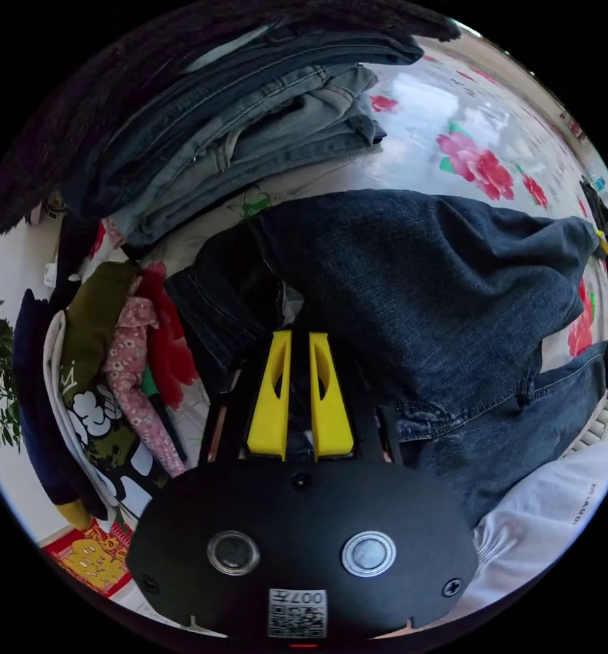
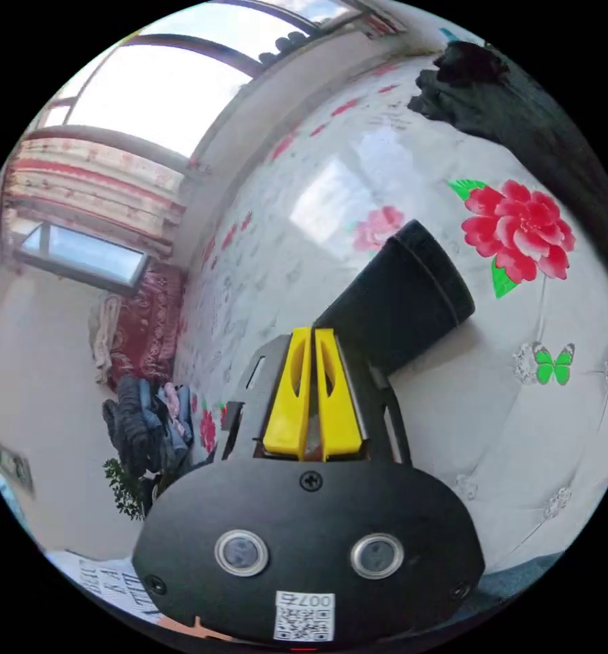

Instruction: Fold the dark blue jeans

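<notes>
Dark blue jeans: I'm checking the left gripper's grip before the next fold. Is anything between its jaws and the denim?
Nothing visible. In the left gripper view the left gripper sits right at the dark blue jeans, its yellow jaws nearly closed with dark denim between them. The stack of folded jeans lies beyond, apart.

Dark blue jeans [image 1: 419,286], crumpled and partly doubled over, lying just below the stack of folded jeans [image 1: 249,129].
</notes>
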Motion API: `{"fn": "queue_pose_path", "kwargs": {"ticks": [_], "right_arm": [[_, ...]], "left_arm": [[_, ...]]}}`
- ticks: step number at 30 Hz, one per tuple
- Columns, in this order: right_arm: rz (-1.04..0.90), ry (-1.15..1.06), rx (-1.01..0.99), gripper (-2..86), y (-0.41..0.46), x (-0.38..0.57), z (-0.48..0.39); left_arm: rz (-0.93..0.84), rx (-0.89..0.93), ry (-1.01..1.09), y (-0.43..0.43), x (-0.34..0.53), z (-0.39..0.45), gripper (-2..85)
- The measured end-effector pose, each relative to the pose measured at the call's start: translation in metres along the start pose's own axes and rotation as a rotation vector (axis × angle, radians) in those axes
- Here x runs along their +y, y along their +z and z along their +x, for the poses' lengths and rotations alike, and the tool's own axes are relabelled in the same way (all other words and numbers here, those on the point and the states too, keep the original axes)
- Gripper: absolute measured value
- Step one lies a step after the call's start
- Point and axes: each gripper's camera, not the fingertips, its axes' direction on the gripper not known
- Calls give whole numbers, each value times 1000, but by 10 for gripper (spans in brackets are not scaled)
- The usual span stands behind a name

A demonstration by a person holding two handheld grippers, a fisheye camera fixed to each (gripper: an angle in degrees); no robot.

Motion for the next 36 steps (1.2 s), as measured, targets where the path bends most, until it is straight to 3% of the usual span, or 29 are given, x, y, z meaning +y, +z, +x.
{"fn": "queue_pose_path", "kwargs": {"ticks": [1, 3, 6, 9, 13, 17, 22, 25, 31, 33, 36], "right_arm": [[127, -83, -128, 5, -31, 10, -11], [204, -164, -147, 3, -68, 28, -20], [85, -138, 99, 5, -79, 56, 2], [-125, 94, 267, 18, -61, 74, 57], [14, 69, 335, 37, -81, 95, 45], [-116, -207, 374, 54, -24, 99, -8], [-290, -426, 557, 74, 83, 112, -43], [-217, -540, 657, 75, 116, 116, -52], [-240, -391, 601, 75, 146, 61, -52], [-288, -398, 646, 75, 151, 57, -63], [-210, -482, 583, 77, 117, 73, -88]], "left_arm": [[5, -7, 6, -1, 1, 1, 18], [22, -50, 28, 1, 8, 7, -3], [53, -33, 34, 0, 8, 11, -8], [43, -25, 46, -2, 0, 11, -9], [30, -14, 46, -16, -2, 6, -8], [143, 83, 13, -48, 11, 4, -2], [38, 72, 2, -17, 8, 14, 3], [98, 104, -22, -20, 7, 2, -4], [131, 103, -67, -29, -14, -14, -7], [153, 96, -117, -35, -13, -16, -5], [164, 90, -176, -57, 13, -24, 2]]}}
